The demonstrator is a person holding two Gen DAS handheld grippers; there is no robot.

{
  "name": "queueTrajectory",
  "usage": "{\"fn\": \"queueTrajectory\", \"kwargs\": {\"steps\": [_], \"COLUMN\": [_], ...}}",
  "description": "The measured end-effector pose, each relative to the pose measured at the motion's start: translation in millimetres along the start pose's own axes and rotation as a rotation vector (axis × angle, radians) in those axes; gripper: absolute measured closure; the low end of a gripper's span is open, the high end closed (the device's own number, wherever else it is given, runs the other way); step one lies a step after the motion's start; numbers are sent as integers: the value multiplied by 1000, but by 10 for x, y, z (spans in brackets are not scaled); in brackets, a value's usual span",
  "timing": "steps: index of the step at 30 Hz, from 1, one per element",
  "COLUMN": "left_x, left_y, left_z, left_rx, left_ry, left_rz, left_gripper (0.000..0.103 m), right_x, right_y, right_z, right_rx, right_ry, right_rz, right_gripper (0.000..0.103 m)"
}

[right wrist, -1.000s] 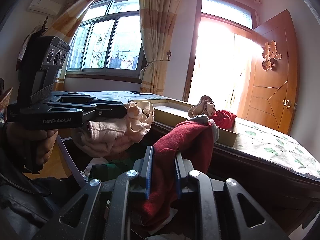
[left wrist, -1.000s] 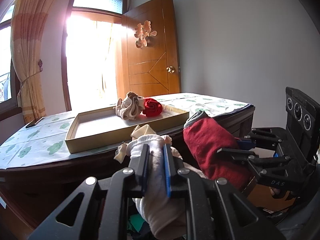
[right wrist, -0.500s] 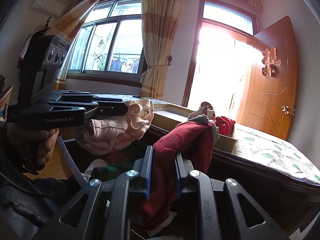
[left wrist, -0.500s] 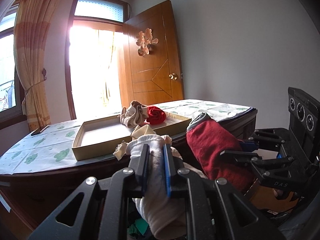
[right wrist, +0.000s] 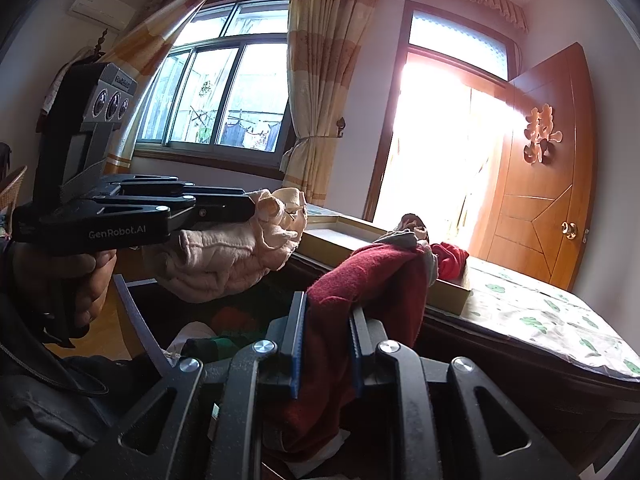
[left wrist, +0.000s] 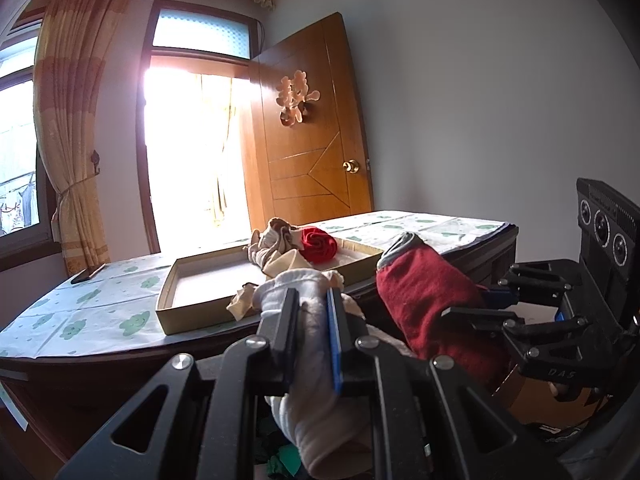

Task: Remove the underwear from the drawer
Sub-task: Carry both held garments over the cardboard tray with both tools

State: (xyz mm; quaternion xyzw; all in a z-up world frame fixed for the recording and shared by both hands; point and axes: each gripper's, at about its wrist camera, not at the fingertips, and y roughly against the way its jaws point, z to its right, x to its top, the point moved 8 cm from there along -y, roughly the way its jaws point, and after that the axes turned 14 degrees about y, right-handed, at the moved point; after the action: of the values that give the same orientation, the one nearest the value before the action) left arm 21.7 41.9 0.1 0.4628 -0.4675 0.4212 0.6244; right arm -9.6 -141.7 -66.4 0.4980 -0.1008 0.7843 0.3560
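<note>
Pinching a pale pink-and-white bundle of soft underwear [left wrist: 316, 364], the left gripper [left wrist: 313, 304] hangs before the dark wooden table [left wrist: 120, 364]. At its three o'clock, the right gripper [right wrist: 326, 312] clamps a dark red fleecy garment [right wrist: 376, 280]. A shallow tan cardboard tray [left wrist: 200, 312] sits at twelve o'clock.

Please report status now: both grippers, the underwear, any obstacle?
Left gripper shut on pale pink cloth garment. Right gripper shut on dark red cloth garment. Both lifted, short of shallow cardboard tray. No obstacle seen.
</note>
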Motion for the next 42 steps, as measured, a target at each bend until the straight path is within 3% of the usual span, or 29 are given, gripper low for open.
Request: {"fn": "queueTrajectory", "kwargs": {"steps": [29, 42], "left_x": [309, 473], "left_y": [6, -115], "left_z": [-145, -233], "left_rx": [63, 84], "left_ry": [-12, -24], "left_rz": [68, 64], "left_gripper": [92, 92], "right_x": [290, 423], "right_y": [-145, -253], "right_z": [173, 234], "right_rx": [10, 28], "right_ry": [28, 43], "right_rz": [44, 60], "right_gripper": [83, 83]}}
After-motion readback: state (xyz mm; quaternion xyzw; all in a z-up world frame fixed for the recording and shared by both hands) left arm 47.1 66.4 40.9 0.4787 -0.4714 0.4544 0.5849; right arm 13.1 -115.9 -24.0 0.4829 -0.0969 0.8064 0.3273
